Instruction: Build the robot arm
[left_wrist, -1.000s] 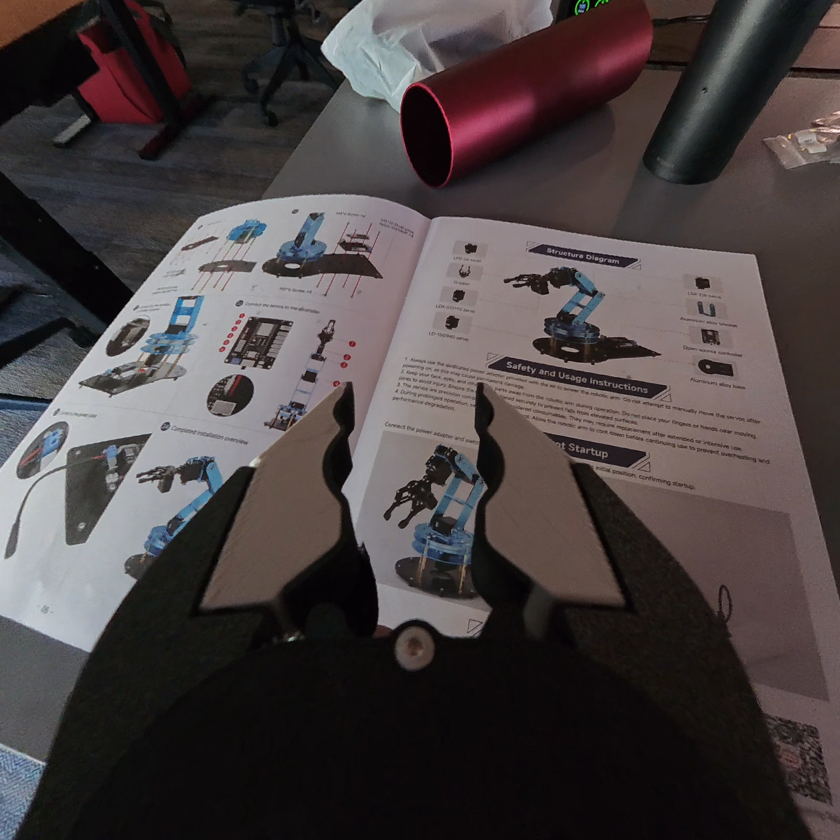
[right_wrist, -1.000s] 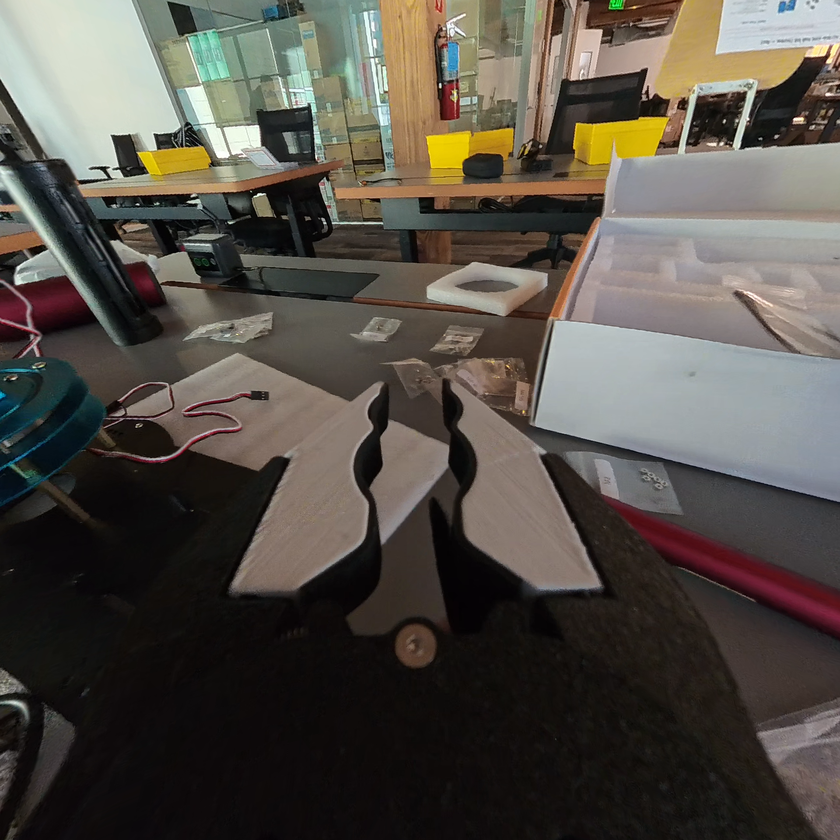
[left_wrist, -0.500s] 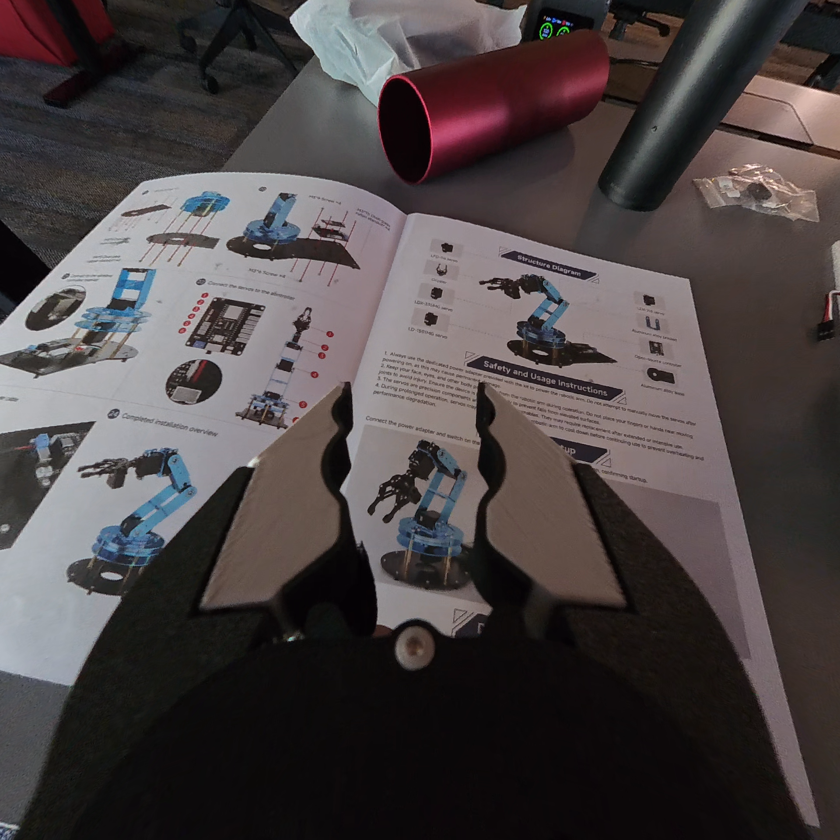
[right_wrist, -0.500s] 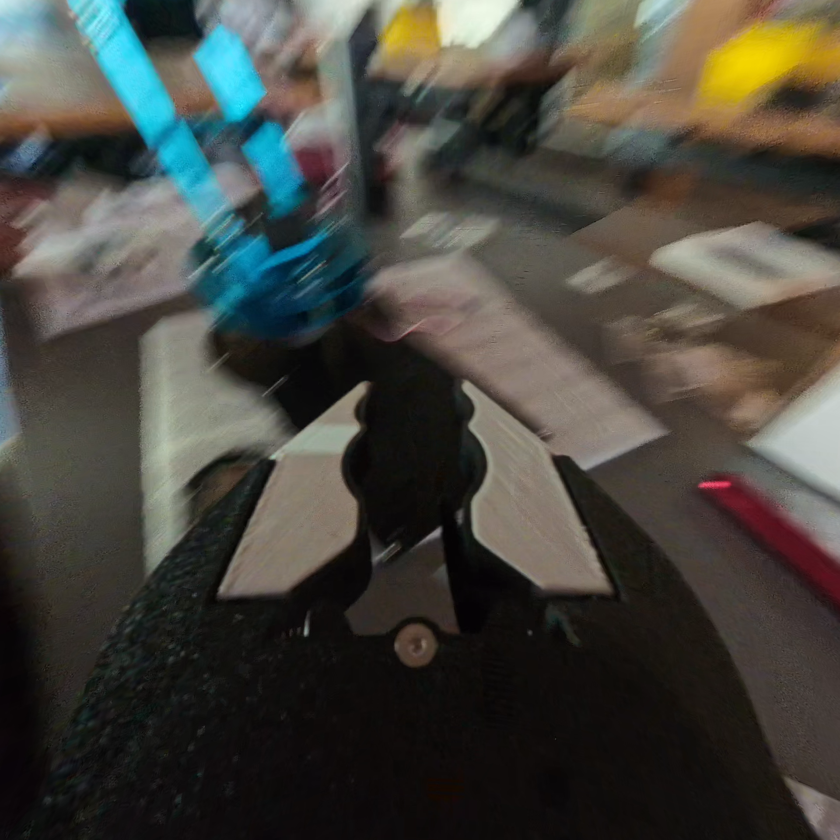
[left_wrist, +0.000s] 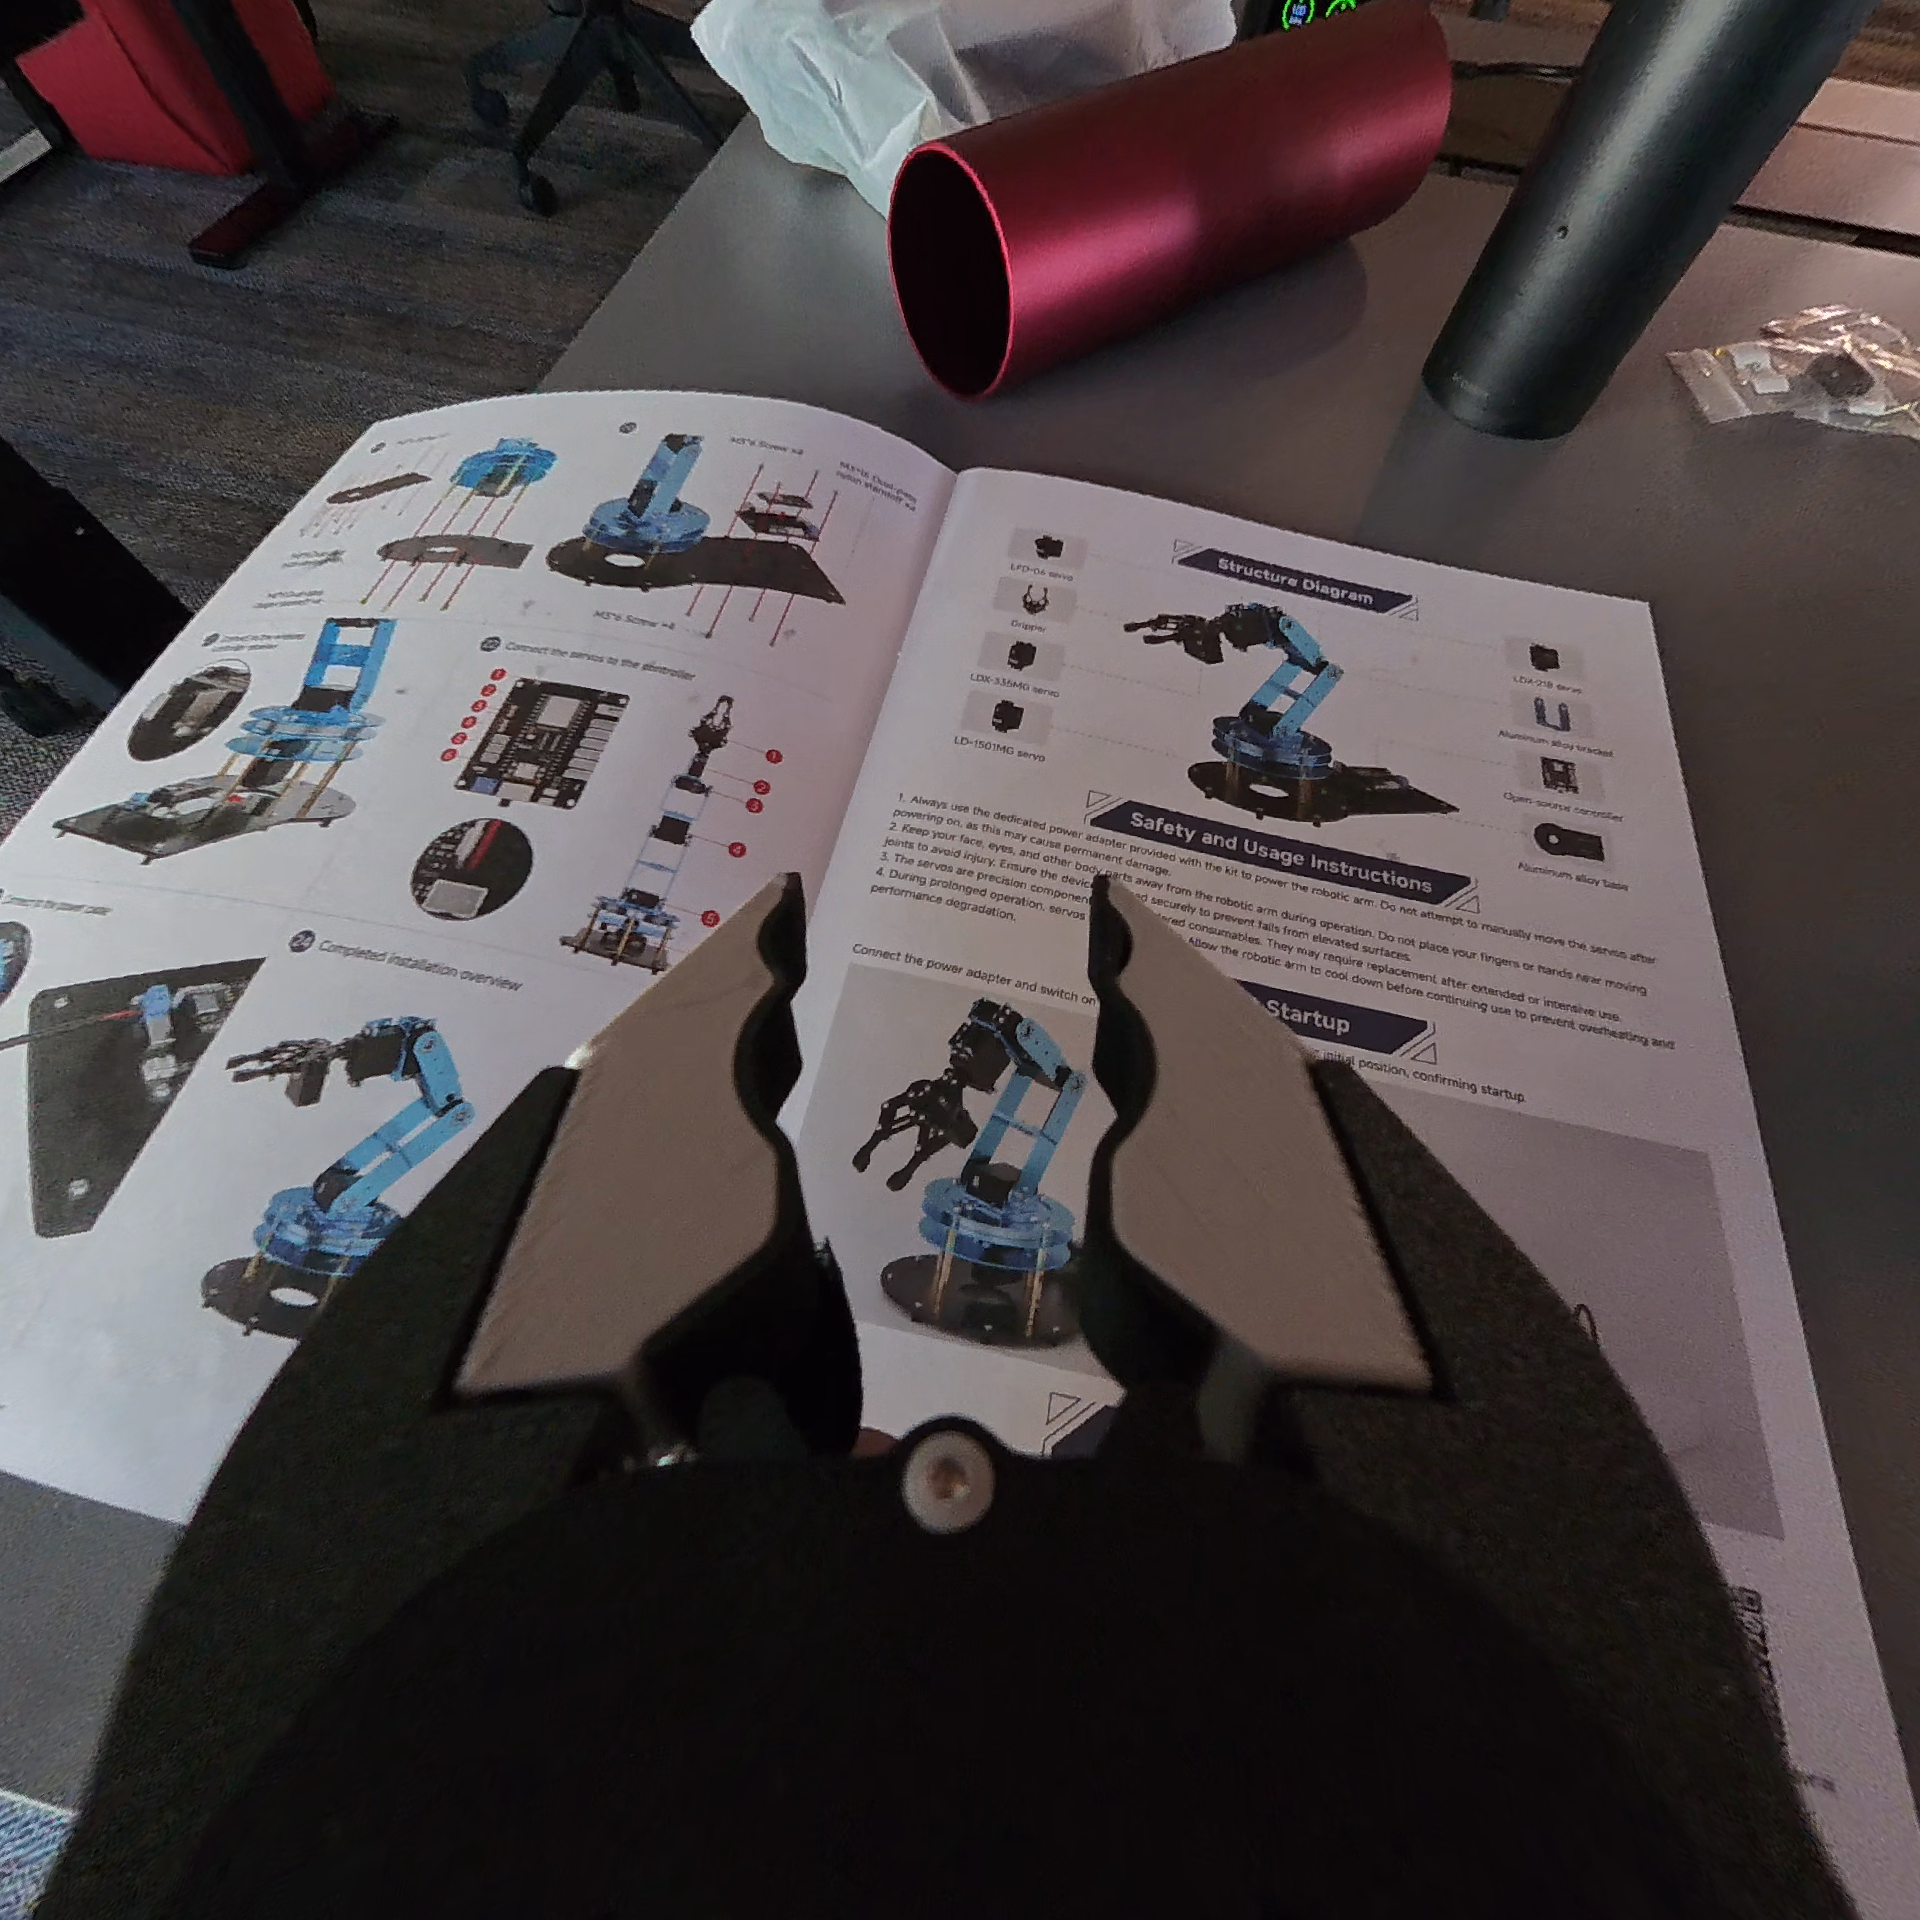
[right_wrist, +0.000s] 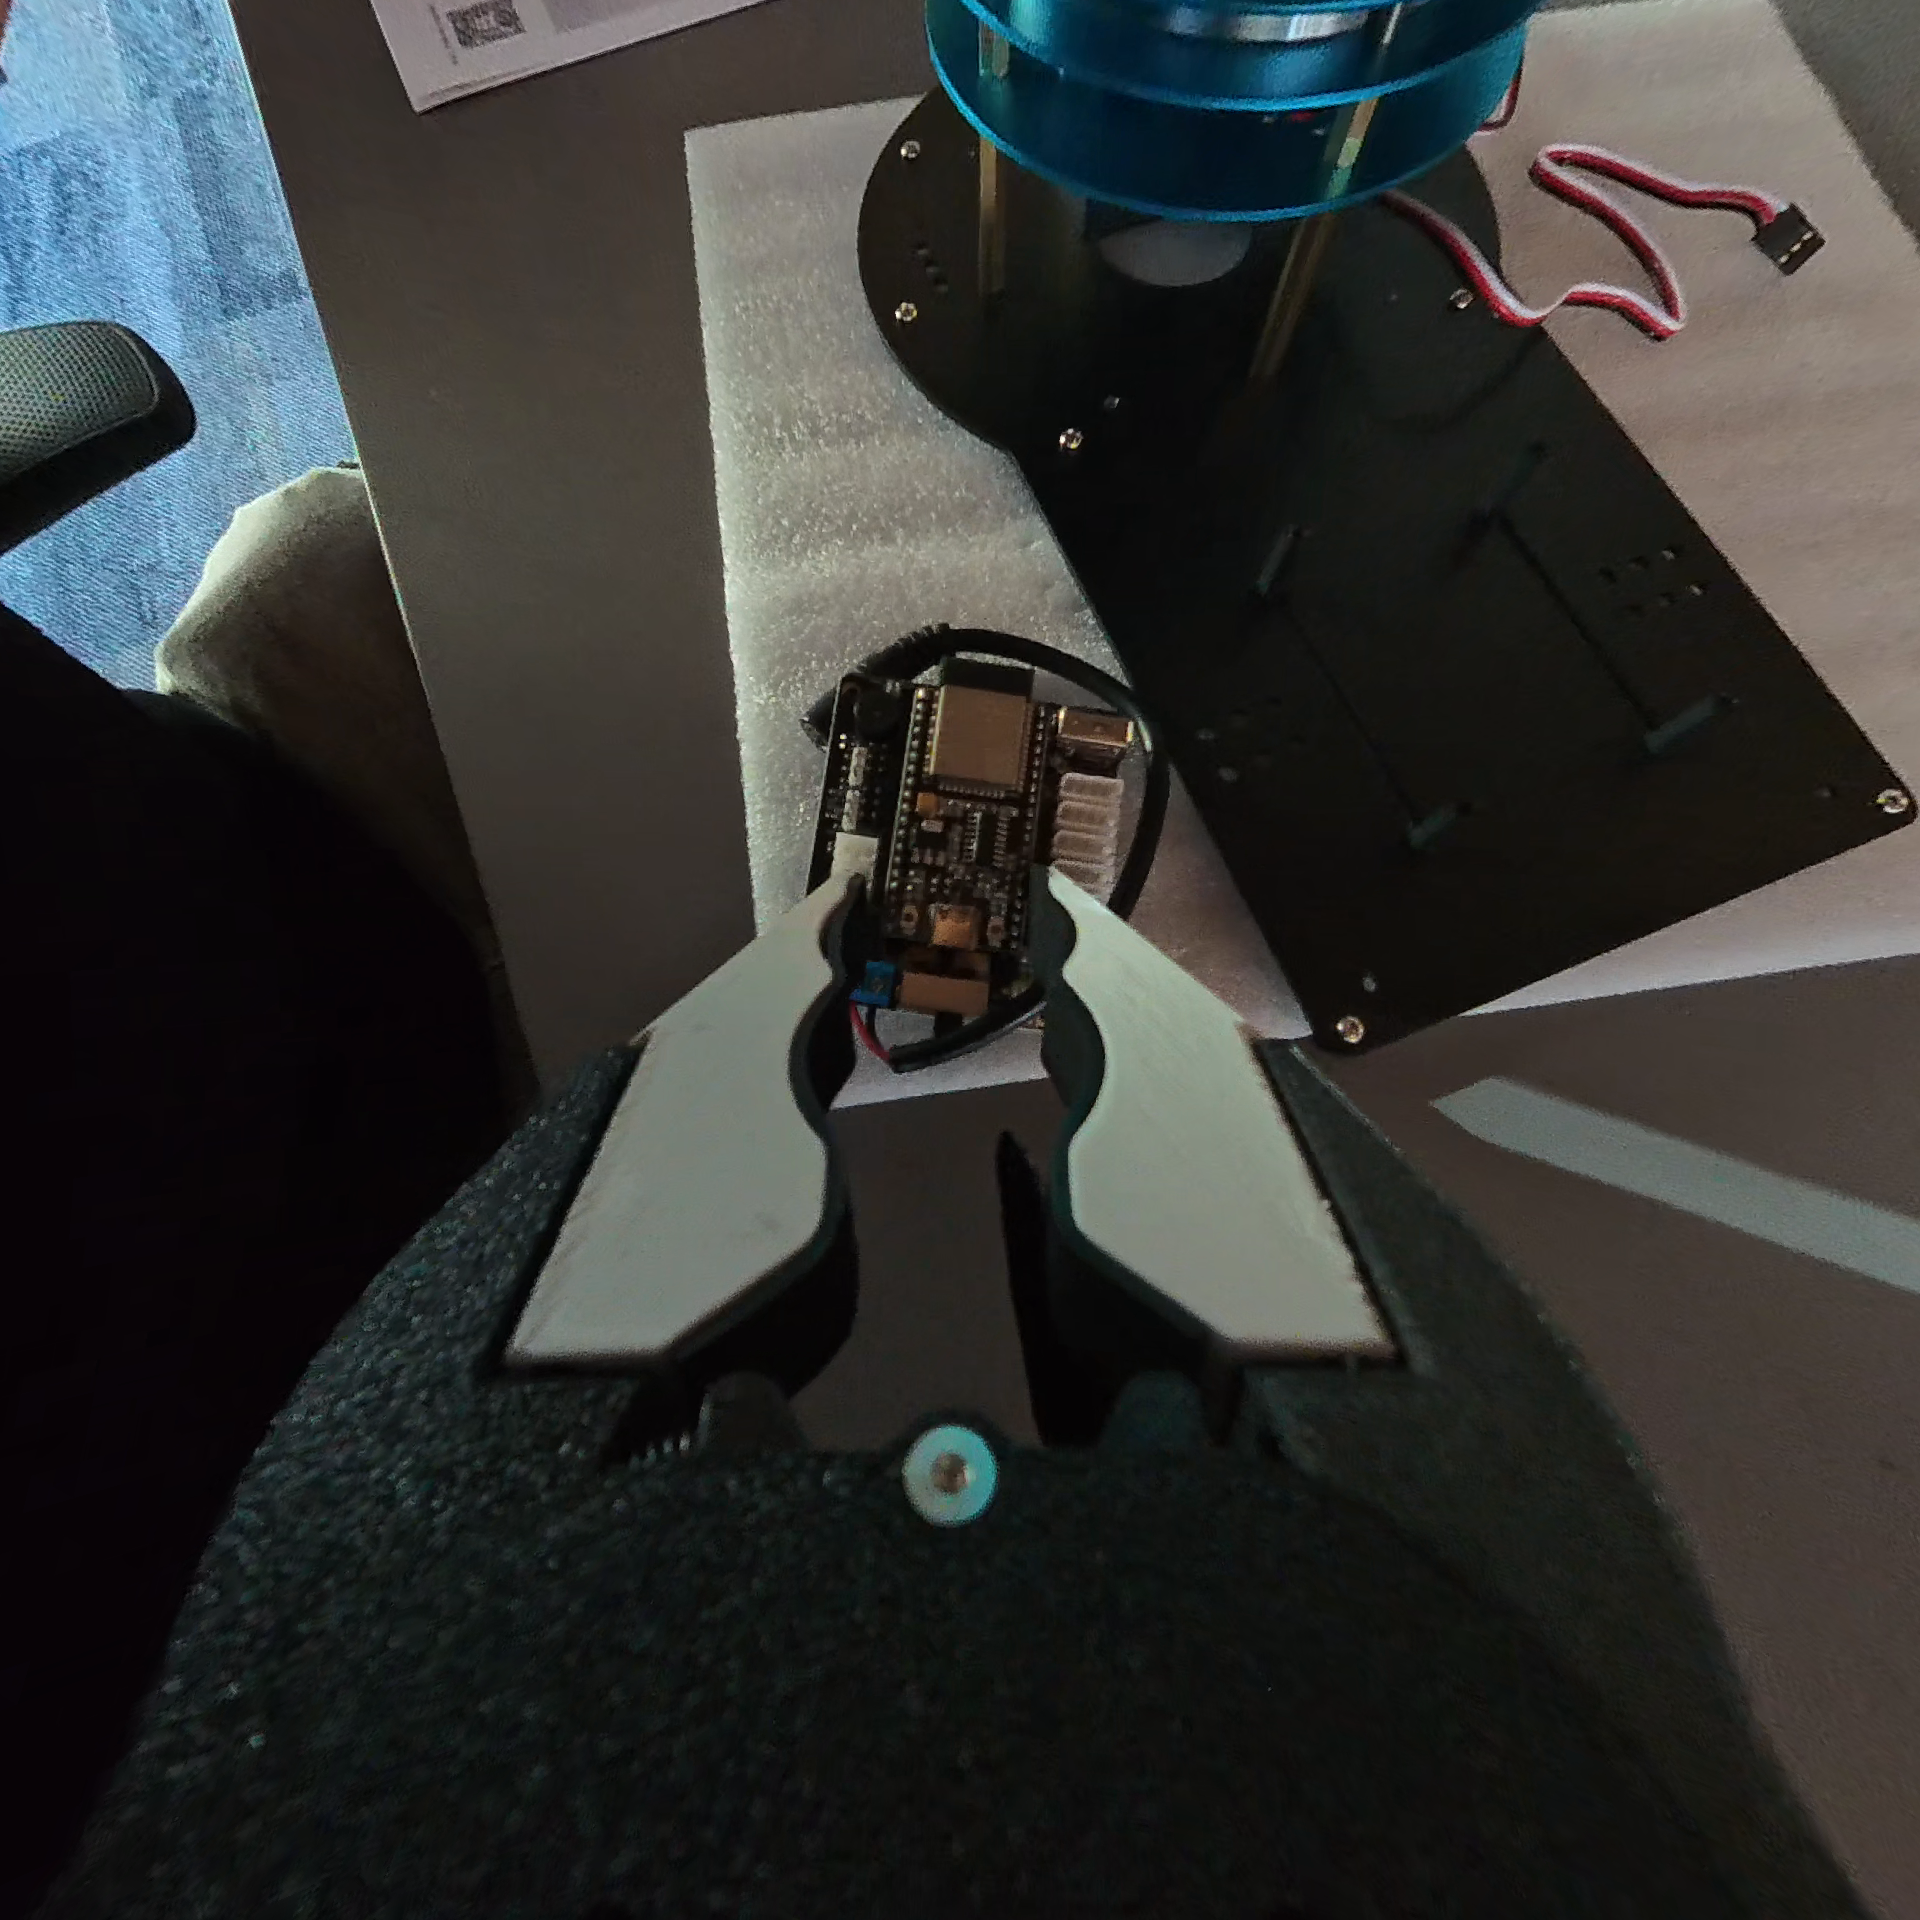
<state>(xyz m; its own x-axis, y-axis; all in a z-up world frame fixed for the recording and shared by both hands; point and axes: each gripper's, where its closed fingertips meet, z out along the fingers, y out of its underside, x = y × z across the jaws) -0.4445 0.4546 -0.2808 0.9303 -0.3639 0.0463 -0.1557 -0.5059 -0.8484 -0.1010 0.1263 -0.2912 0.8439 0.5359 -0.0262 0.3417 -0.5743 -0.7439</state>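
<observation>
Left wrist view: the left gripper (left_wrist: 940, 894) hangs spread and empty over an open booklet (left_wrist: 644, 727) on the grey table (left_wrist: 1766, 540), a red tube (left_wrist: 1164, 197) beyond. The right gripper (right_wrist: 948, 883), spread, straddles a black circuit board (right_wrist: 966, 790) on white foam (right_wrist: 831, 436), beside a black base plate (right_wrist: 1455, 644).

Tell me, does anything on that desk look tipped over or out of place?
The red tube lies on its side beyond the open booklet, while the black tube next to it stands upright. Loose red-and-white wire trails off the black plate. Nothing looks damaged.
</observation>
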